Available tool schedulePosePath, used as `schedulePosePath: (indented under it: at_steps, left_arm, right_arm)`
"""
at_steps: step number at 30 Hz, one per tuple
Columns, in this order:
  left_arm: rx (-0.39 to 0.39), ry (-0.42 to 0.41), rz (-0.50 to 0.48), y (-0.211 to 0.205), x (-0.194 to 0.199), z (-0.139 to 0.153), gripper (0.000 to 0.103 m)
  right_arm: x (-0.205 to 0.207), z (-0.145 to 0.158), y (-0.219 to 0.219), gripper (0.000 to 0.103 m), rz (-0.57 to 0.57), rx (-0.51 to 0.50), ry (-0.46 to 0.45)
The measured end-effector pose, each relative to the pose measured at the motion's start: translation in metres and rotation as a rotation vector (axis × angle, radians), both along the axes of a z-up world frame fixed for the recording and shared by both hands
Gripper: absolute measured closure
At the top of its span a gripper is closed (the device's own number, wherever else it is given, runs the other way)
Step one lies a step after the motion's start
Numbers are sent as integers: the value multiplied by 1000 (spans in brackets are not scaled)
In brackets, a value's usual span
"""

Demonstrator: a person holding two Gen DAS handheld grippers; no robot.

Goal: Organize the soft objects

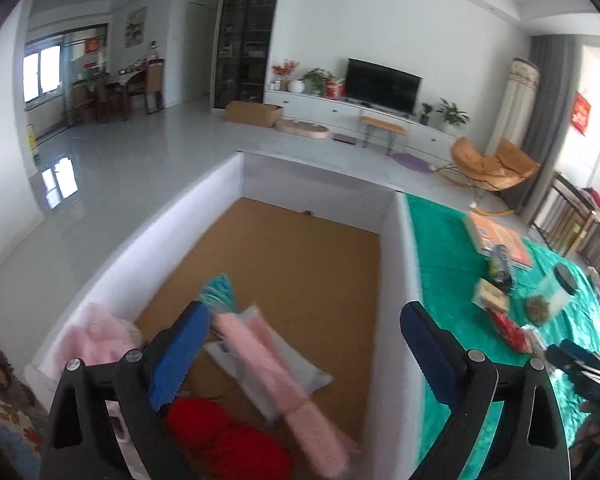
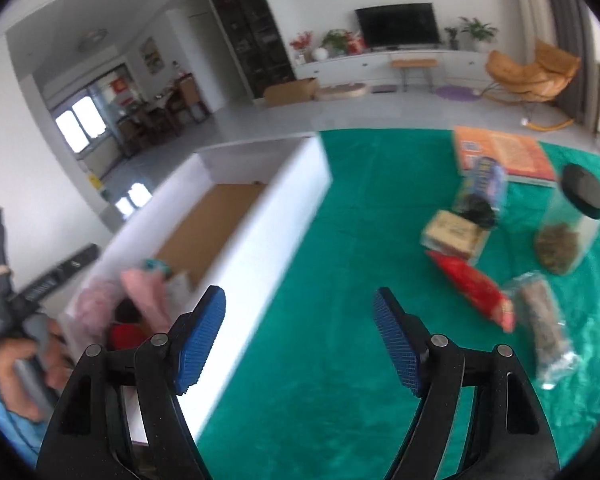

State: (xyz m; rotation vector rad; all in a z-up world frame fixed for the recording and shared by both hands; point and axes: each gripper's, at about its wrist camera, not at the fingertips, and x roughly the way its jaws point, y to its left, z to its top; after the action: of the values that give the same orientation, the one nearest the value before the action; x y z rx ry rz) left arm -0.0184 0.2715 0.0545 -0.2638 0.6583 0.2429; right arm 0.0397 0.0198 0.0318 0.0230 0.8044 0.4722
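— Left gripper [image 1: 304, 344], jaws spread and holding nothing, hangs over the white box [image 1: 404, 264]; why there?

— Soft goods collect at the near end: pink roll [image 1: 284, 376], red yarn [image 1: 228, 440], teal yarn [image 1: 220, 292], a pale pink knit [image 1: 96, 336] in the corner. The far cork floor lies bare.

— And the right gripper [image 2: 300, 340]?

— Also parted, empty, above green cloth [image 2: 360, 200] beside the box wall. Blurred packets, possibly snacks, sit well apart to its right.
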Motion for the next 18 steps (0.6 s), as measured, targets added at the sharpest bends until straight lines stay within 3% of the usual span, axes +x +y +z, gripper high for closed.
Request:
schedulePosePath:
  at_steps: [4,9,12,15,18]
  left_arm:
    - [-58,-10,-241,-94,11,8,4]
    - [-48,93,-475,-198,38,-28,2]
    - [-3,157,-504,-235,66,-62,2]
    - [42,207,-478,-256,95,-94,2]
    - [10,236,-456,-259,117,-116,2]
  right_arm:
    - [-7,-35,-103,25,-272,-114,-48]
    - [-6,-58,-215,25,-600,-142,-31]
    - [1,-66,-241,25,-675,-185,-7]
    - [2,-73,-253,25,-697,-140,33]
    - [13,-80,-245,25,-678,-193,66]
